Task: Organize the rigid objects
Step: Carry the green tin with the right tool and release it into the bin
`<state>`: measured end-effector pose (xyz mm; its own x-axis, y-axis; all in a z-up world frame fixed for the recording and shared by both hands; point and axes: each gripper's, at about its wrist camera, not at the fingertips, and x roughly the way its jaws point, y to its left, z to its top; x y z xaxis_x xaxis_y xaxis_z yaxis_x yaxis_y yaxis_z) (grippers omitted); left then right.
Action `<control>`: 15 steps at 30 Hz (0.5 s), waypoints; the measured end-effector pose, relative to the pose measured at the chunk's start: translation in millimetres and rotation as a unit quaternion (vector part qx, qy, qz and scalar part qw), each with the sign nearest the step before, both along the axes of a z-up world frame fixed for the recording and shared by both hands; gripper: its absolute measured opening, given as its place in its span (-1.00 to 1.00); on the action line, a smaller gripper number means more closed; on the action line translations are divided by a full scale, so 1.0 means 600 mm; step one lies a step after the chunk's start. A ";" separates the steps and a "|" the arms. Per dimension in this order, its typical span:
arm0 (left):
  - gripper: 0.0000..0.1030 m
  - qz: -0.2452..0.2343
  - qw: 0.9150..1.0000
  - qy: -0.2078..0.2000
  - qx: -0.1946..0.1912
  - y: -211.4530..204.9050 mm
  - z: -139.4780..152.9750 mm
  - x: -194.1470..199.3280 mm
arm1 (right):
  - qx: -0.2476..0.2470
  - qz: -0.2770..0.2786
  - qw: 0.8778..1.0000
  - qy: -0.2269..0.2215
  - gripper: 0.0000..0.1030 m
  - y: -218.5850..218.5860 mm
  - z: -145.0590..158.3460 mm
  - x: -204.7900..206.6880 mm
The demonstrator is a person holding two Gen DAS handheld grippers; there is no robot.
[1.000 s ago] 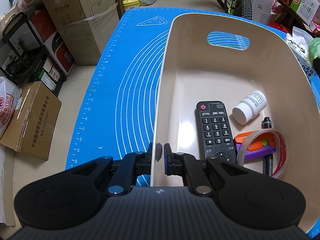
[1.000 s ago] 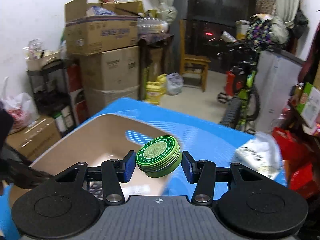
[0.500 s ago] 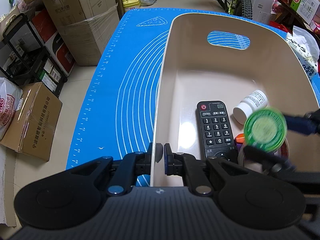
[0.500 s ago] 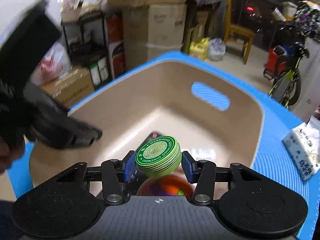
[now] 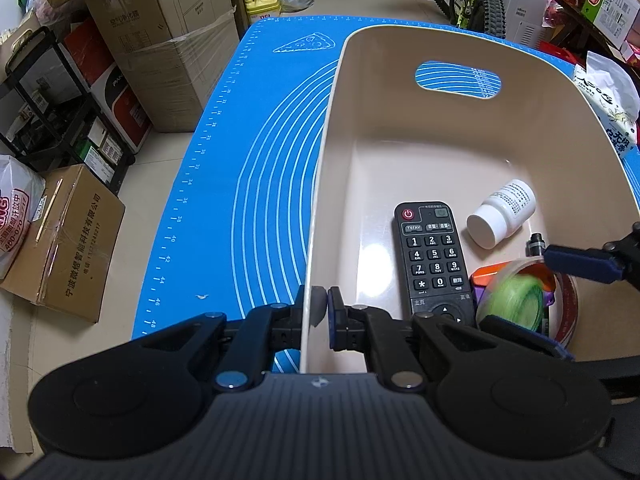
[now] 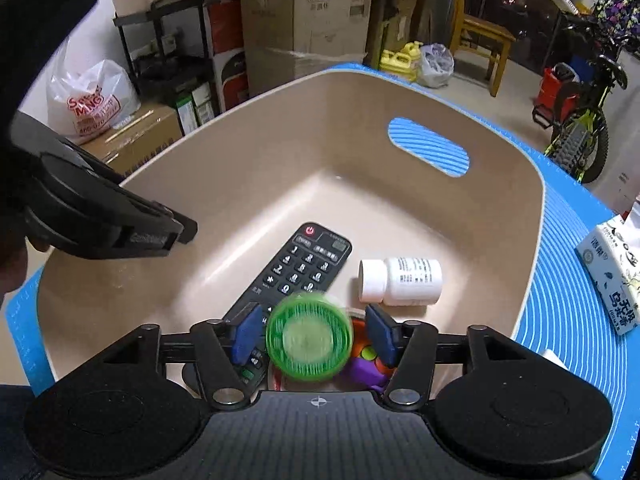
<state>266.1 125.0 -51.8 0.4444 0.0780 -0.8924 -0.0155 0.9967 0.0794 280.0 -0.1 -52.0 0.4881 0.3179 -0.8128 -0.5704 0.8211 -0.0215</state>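
Note:
A beige plastic bin (image 5: pixel 440 152) stands on a blue mat (image 5: pixel 248 184). My left gripper (image 5: pixel 319 310) is shut on the bin's near left wall. My right gripper (image 6: pixel 312 334) is over the bin's near right part with its jaws apart. The green ointment tin (image 6: pixel 309 338) is blurred between the pads, clear of both; it also shows in the left wrist view (image 5: pixel 514 300). In the bin lie a black remote (image 6: pixel 298 276), a white pill bottle (image 6: pixel 402 282), a tape roll (image 5: pixel 566 312) and an orange and purple toy (image 5: pixel 486 276).
A tissue pack (image 6: pixel 612 276) lies on the mat right of the bin. Cardboard boxes (image 5: pixel 168 48), a black shelf (image 5: pixel 52 108) and a bicycle (image 6: pixel 584 120) stand around the table on the floor.
My right gripper moved in over the bin, dropped lower and opened. The green tin has left the pads and is falling, blurred. My left gripper has not moved.

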 end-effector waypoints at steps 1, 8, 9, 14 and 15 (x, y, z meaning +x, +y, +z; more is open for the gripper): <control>-0.81 0.000 1.000 0.000 0.000 0.000 0.000 0.000 | 0.004 0.000 1.000 -0.005 0.34 -0.002 0.004 -0.001; -0.81 0.001 1.000 0.001 0.001 0.001 0.000 0.000 | 0.051 -0.039 0.997 -0.047 0.39 -0.042 0.061 -0.001; -0.81 0.002 1.000 0.001 0.001 0.001 0.000 0.000 | 0.056 -0.047 0.996 -0.055 0.39 -0.050 0.069 -0.001; -0.81 0.002 1.000 0.001 0.000 0.002 0.000 0.000 | 0.069 -0.102 0.987 -0.100 0.42 -0.102 0.102 0.007; -0.81 0.002 1.000 0.001 -0.001 0.002 0.000 0.000 | 0.069 -0.116 0.985 -0.104 0.42 -0.116 0.101 0.011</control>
